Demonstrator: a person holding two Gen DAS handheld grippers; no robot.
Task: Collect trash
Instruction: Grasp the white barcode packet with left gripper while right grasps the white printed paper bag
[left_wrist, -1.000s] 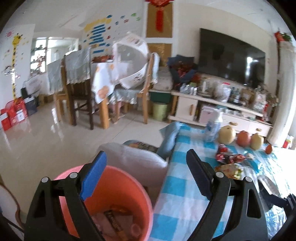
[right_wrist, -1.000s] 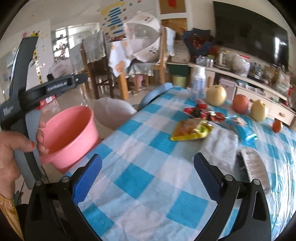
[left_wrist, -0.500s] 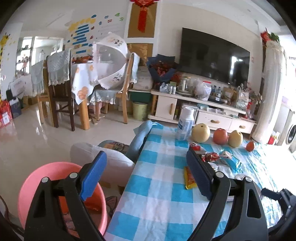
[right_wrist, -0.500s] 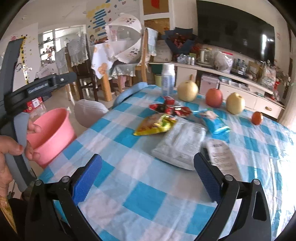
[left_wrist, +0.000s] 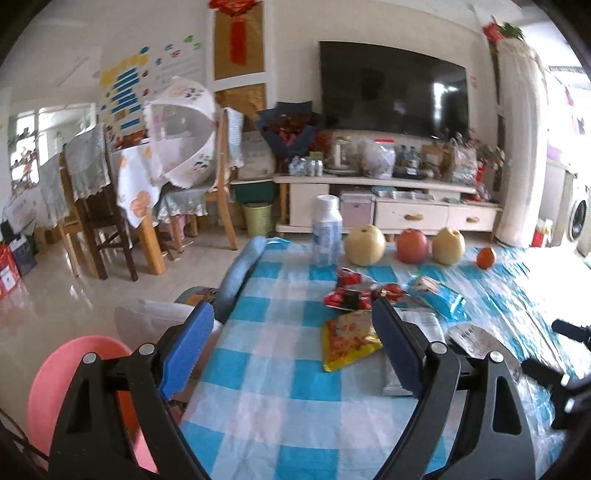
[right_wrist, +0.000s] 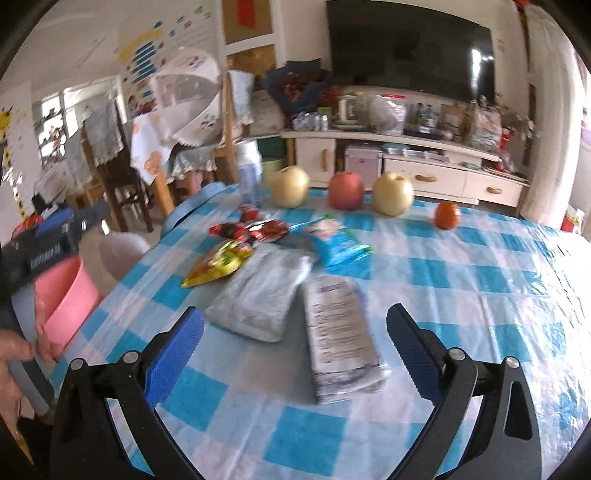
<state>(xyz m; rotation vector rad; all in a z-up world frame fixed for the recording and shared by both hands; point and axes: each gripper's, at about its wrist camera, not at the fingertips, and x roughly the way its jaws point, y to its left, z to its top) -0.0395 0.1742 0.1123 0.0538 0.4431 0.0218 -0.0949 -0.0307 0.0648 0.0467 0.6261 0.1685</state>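
1. Right now the left gripper (left_wrist: 291, 345) hangs over the near edge of the blue-checked tablecloth (left_wrist: 280, 398), its blue-padded jaws spread wide with nothing between them.
2. Beside the table's left edge stands the pink bucket (left_wrist: 74, 373), low on the floor.
3. Equally wide and empty, the right gripper (right_wrist: 295, 350) hovers above two grey-white packets: a printed flat one (right_wrist: 340, 336) nearest, a plain one (right_wrist: 262, 291) just left of it.
4. Further back lie a yellow snack bag (right_wrist: 218, 267), red wrappers (right_wrist: 251, 229) and a blue wrapper (right_wrist: 340, 245), close together.
5. Behind them stand a white bottle (left_wrist: 327, 230), two pears, an apple (right_wrist: 345, 190) and a small orange (right_wrist: 447, 215).
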